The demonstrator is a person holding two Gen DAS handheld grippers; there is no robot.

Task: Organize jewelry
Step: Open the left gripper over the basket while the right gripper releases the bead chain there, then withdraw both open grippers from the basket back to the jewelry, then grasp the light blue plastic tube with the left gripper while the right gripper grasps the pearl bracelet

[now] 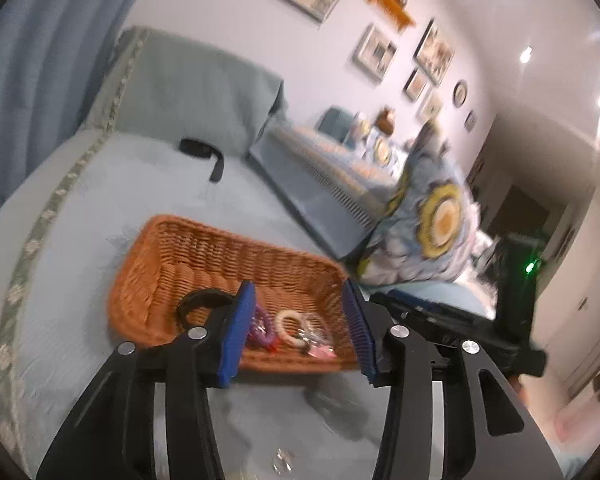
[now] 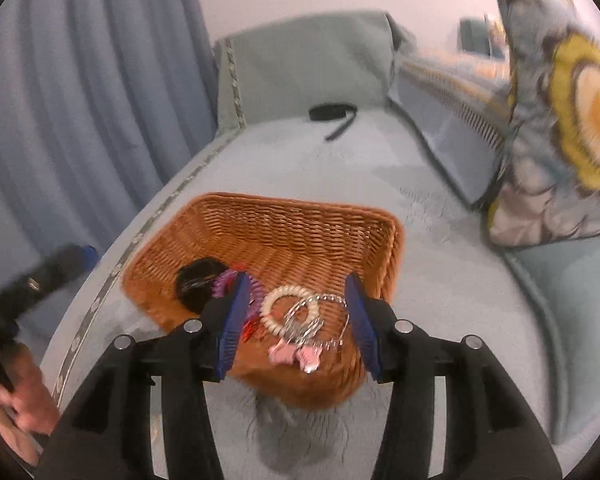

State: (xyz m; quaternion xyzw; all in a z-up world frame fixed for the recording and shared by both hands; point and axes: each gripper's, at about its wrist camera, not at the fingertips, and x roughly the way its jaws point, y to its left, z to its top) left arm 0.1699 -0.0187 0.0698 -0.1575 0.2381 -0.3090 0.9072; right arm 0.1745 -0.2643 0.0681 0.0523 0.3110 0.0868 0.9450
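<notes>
In the left wrist view, the left gripper (image 1: 300, 328) is seen with its blue-padded jaws parted and nothing between them. Beyond the fingertips, a woven basket (image 1: 204, 252) rests on a pale blue bedspread (image 1: 100, 200). Inside the basket, near its front wall, a black ring (image 1: 198, 300), a purple coil (image 1: 262, 328), a cream bracelet (image 1: 294, 326) and a pink piece (image 1: 324, 354) are gathered together. The right gripper (image 1: 440, 320) is seen at the basket's right end as a dark body; whether its jaws are parted cannot be told from here. A small clear item (image 1: 282, 460) lies on the bedspread below the jaws, too blurred to name. A black strap (image 1: 204, 154) lies farther back, before a grey-green cushion (image 1: 196, 92).

In the right wrist view, the right gripper (image 2: 296, 320) is shown with jaws apart, empty, over the basket's (image 2: 300, 224) near corner. Between the pads, the cream bracelet (image 2: 288, 308), a silvery chain (image 2: 312, 324) and the pink piece (image 2: 296, 354) lie in the basket. A hand (image 2: 16, 412) holding the left gripper (image 2: 40, 276) is seen at the left edge.
</notes>
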